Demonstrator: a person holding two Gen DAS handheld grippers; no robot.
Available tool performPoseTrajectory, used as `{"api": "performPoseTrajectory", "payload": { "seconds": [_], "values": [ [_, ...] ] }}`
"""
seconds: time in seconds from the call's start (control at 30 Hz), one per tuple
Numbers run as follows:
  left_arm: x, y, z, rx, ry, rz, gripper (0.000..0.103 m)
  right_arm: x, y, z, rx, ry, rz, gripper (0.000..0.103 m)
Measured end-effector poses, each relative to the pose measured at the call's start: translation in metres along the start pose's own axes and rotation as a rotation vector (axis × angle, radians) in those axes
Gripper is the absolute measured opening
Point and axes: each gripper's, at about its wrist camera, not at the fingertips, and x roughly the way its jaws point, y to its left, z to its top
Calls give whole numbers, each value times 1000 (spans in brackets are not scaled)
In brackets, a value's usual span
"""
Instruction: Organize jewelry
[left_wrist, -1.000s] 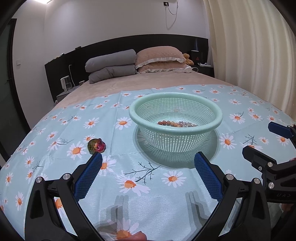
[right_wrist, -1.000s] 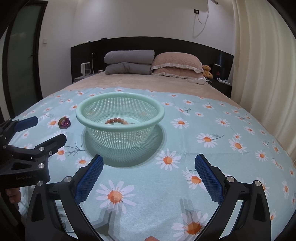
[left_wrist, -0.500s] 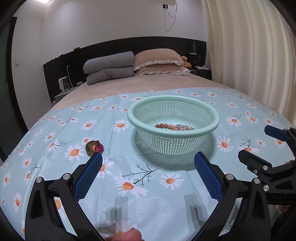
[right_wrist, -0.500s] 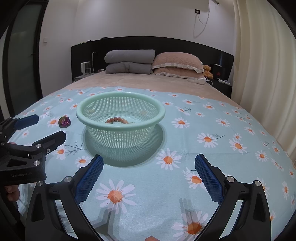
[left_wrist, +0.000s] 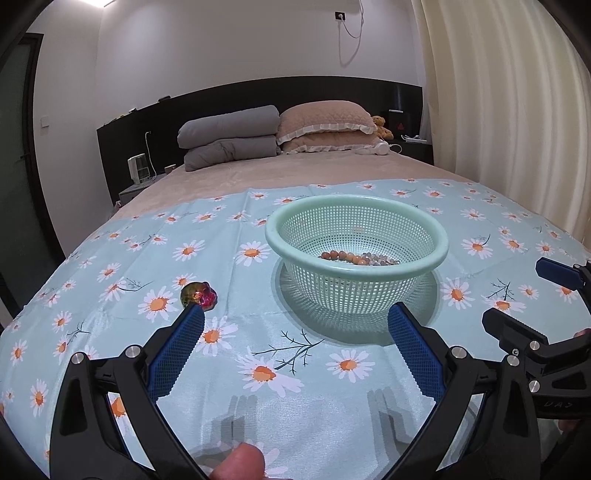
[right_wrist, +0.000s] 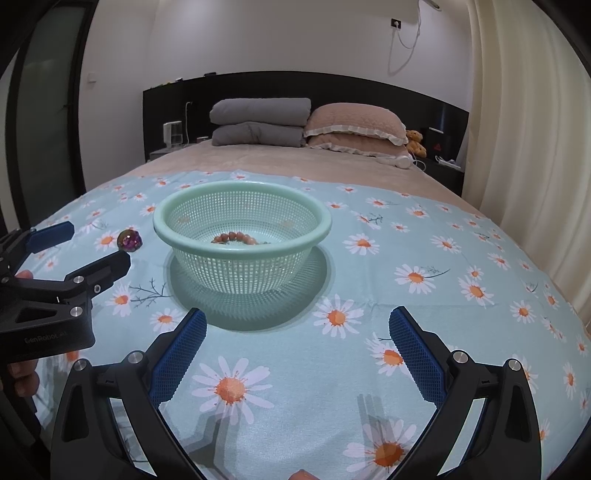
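A mint-green mesh basket (left_wrist: 439, 236) stands on the daisy-print cloth and holds a beaded bracelet (left_wrist: 354, 257) of brown and pale beads. The basket (right_wrist: 325, 221) and the bracelet (right_wrist: 236, 237) also show in the right wrist view. A shiny multicoloured jewel ball (left_wrist: 198, 294) lies on the cloth left of the basket, just beyond my left gripper's left fingertip; it also shows in the right wrist view (right_wrist: 129, 240). My left gripper (left_wrist: 295, 321) is open and empty, short of the basket. My right gripper (right_wrist: 297, 325) is open and empty, in front of the basket.
The cloth (left_wrist: 303, 369) covers the foot of a bed with grey and beige pillows (left_wrist: 280, 129) at a black headboard. A curtain (left_wrist: 517, 110) hangs at the right. My right gripper shows at the right edge of the left wrist view (left_wrist: 546, 302).
My left gripper has drifted left and slightly back, so the basket sits more to the right and the jewel ball nearer its left fingertip. The right gripper barely moved. Both stayed open.
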Motion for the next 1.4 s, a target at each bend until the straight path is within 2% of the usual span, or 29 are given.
{"api": "performPoseTrajectory", "payload": {
  "seconds": [0.23,0.37,0.5,1.4],
  "values": [
    [1,4,1,-27,9,-18,97,0,1,0,-6,-1,0,95],
    [2,1,0,-5,19,-31,97,1,1,1,-5,0,2,95],
    [1,-3,-1,22,10,-14,97,1,1,1,-7,1,1,95],
    [2,-2,0,25,16,-7,97,0,1,3,-4,-4,-9,95]
  ]
}}
